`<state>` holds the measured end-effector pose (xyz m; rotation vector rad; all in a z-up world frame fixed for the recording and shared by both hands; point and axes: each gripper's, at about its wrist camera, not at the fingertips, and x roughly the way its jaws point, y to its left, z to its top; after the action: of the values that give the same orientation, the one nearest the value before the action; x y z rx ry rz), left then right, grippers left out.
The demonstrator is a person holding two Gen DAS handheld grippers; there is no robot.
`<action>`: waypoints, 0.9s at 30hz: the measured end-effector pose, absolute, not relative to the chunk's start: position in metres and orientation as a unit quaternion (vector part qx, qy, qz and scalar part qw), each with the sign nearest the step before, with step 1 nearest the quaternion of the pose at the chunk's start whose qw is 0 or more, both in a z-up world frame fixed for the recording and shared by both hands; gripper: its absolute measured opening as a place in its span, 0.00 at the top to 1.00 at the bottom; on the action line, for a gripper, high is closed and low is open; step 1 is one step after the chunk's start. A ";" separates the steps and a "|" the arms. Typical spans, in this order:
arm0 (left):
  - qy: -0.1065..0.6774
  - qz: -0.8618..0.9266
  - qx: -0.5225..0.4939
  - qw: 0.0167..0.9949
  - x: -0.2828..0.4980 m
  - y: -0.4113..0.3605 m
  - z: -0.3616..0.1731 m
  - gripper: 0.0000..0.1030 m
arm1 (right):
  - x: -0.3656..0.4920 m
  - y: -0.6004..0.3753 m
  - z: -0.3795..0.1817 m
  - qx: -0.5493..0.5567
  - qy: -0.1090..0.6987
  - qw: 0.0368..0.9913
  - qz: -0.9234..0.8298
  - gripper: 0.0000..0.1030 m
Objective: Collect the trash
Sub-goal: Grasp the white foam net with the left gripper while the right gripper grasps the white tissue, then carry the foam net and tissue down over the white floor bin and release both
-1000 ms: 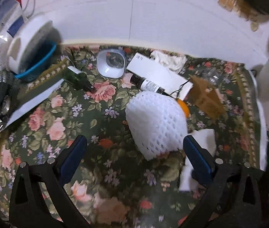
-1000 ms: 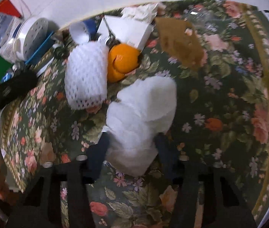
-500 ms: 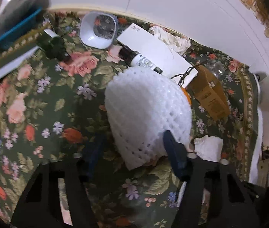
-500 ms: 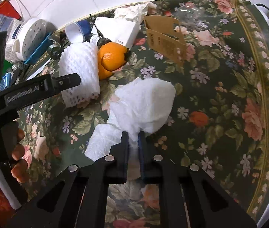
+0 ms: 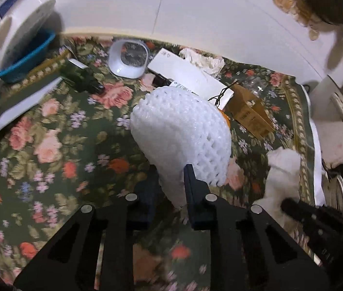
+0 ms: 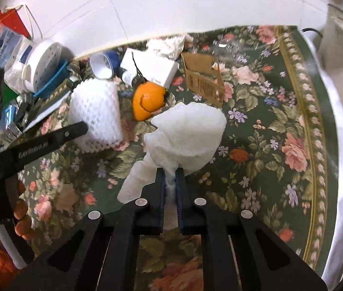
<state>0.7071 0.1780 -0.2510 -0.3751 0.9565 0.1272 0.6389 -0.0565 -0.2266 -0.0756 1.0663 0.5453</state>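
A white foam fruit net (image 5: pixel 181 131) lies on the floral tablecloth (image 5: pixel 50 145). My left gripper (image 5: pixel 172 177) is closing, and its blue pads pinch the net's near end. The net (image 6: pixel 96 114) also shows in the right wrist view, with a left finger (image 6: pixel 50 140) reaching to it. My right gripper (image 6: pixel 170 174) is shut on a crumpled white tissue (image 6: pixel 188 133), which hangs a little above the cloth. The same tissue (image 5: pixel 283 169) appears at the right of the left wrist view. An orange peel (image 6: pixel 148 101) sits between net and tissue.
A flattened brown carton (image 6: pixel 203 80), a white box (image 6: pixel 152 69), a crumpled paper (image 6: pixel 169 46), a white bowl (image 5: pixel 129 59) and a dark green bottle (image 5: pixel 81 77) lie along the wall. A white round container (image 5: pixel 16 38) in a blue tray stands far left. The table's edge (image 6: pixel 341 145) runs down the right.
My left gripper moved in over the foam net and shut on its near end. My right gripper shut on the tissue and lifted it slightly.
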 end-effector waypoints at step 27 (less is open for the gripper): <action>0.428 -0.038 -0.072 0.900 0.465 0.149 -0.162 0.80 | 0.416 -0.056 -0.137 0.011 0.405 0.897 0.178 0.93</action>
<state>0.4648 0.1486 -0.1618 -0.1484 0.8846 -0.0790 0.4161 -0.0563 -0.1374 0.0238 0.8389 0.3693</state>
